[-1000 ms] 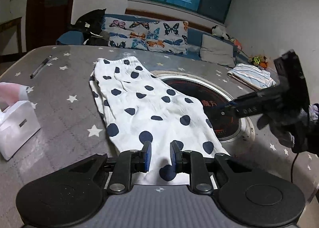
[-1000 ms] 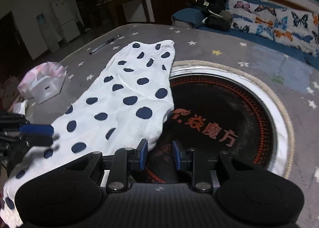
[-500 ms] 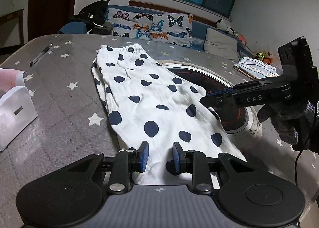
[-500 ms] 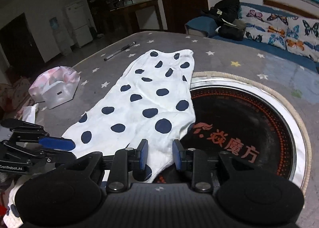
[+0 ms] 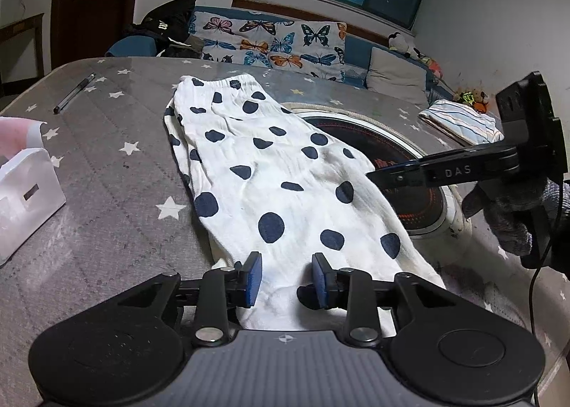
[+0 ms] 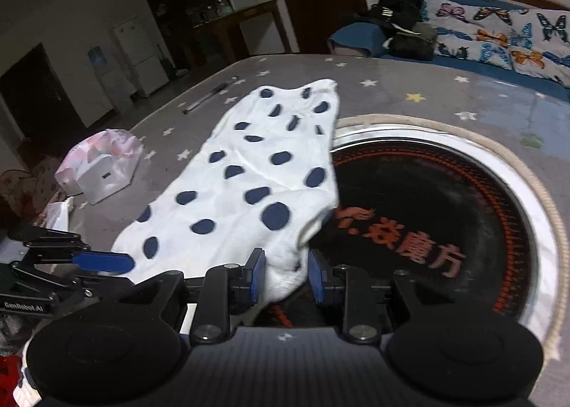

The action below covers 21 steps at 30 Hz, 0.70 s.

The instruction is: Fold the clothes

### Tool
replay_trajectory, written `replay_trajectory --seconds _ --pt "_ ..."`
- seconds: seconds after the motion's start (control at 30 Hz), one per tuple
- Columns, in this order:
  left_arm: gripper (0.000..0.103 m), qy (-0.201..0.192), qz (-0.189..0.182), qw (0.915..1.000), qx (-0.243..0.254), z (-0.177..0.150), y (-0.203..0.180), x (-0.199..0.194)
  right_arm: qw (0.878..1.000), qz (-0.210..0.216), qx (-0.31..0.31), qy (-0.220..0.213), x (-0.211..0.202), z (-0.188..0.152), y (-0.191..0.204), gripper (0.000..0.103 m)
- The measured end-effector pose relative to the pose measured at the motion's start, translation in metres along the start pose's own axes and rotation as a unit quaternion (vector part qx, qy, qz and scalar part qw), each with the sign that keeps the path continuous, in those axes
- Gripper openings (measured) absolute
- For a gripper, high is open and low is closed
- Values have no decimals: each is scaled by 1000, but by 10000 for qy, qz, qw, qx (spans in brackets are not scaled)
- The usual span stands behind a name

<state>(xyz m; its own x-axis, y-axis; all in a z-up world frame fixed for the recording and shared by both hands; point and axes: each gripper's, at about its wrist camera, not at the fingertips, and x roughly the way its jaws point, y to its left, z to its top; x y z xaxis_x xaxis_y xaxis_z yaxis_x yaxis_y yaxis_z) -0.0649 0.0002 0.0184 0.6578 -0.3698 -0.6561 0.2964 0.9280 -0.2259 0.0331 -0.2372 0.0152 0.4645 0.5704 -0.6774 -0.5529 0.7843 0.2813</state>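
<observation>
The polka-dot garment point(image 5: 270, 175) lies flat on the star-print table point(image 5: 107, 172), long axis near to far, waistband far; left gripper point(image 5: 286, 278) and right gripper point(image 6: 286, 277) fingers spread, straddling its near hem.

garment point(image 5: 270, 172): on surface point(image 5: 107, 157), one edge over round inset point(image 5: 409, 165)
pen point(image 5: 73, 93): far left, well apart
box point(image 5: 25, 193): left of garment
folded cloth point(image 5: 459, 122): far right

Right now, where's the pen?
The pen lies at the table's far left in the left wrist view, left of the polka-dot garment and beyond the white box. The right wrist view shows it beyond the garment's far end.
</observation>
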Motion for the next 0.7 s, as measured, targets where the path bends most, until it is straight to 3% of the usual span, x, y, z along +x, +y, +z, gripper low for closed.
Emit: replay_trajectory --seconds 0.07,0.17,0.37,0.53,0.7 --pt "34 2 2 10000 2 0 0 0 9999 -22 -123 -4 2 1 6 10" --pt "34 2 -5 10000 -7 0 0 0 9991 -218 -361 -80 -1 1 16 4" --pt "34 -18 -10 10000 0 -2 0 2 9923 -896 -831 -214 -16 1 21 3" --pt "35 -35 5 10000 37 -3 0 1 9908 -1038 -863 54 -8 -4 15 7" --pt "36 -136 51 9997 193 -2 -6 -11 9903 -977 -983 -21 -16 -4 26 12"
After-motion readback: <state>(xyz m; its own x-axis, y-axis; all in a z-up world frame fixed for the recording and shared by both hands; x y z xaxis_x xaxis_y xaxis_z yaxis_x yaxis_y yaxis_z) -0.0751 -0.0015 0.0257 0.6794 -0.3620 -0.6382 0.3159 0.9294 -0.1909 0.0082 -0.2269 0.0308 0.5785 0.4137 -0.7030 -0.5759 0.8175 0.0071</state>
